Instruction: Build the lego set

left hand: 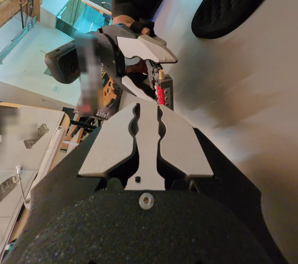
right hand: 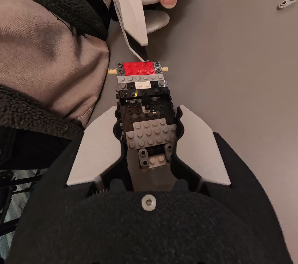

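Grip comes first: in the right wrist view the right gripper (right hand: 147, 128) is clenched around the rear of the half-built lego car (right hand: 146, 114), its jaws pressed against the black side walls beside the grey studded plates (right hand: 150, 136). The model is held clear of the grey counter (right hand: 233, 94), near the counter's edge, where a sleeve and a lap are seen. Farther along, at the front of the model, a red plate (right hand: 139, 68) is set between two dark grey corner pieces, with a tan axle pin (right hand: 164, 68) projecting at each side.

The tip of the left gripper (right hand: 142, 58) is touching or just above the far edge of the red plate. In its own view the left gripper (left hand: 147, 107) is seen slightly parted, with nothing between its jaws.

The step in hand is judged to be the seating of the red plate. Pressure is best applied straight down on the studs, while the model is braced firmly from behind so that the tan pins are not knocked. Loose pieces (right hand: 287, 2) are left at the counter's far right corner.
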